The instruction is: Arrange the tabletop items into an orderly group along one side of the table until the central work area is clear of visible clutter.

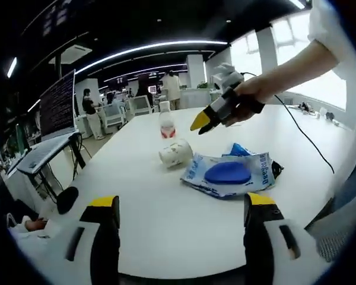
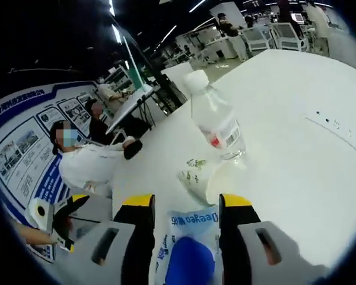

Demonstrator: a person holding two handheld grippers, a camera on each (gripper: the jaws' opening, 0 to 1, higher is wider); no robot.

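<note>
left gripper (image 1: pixel 181 222): black fingers, yellow tips, white body | right gripper (image 1: pixel 203 123): same colours, black cable | person: white sleeve (image 1: pixel 326 24)

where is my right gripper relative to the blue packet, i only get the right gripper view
Observer: In the left gripper view, the right gripper hangs in the air above the table, up past the blue packet, touching nothing.
Operator: anything off to the side i could snag
Observer: Yes, a black cable runs from the hand holding that gripper across the table, toward its edge beyond the packet.
</note>
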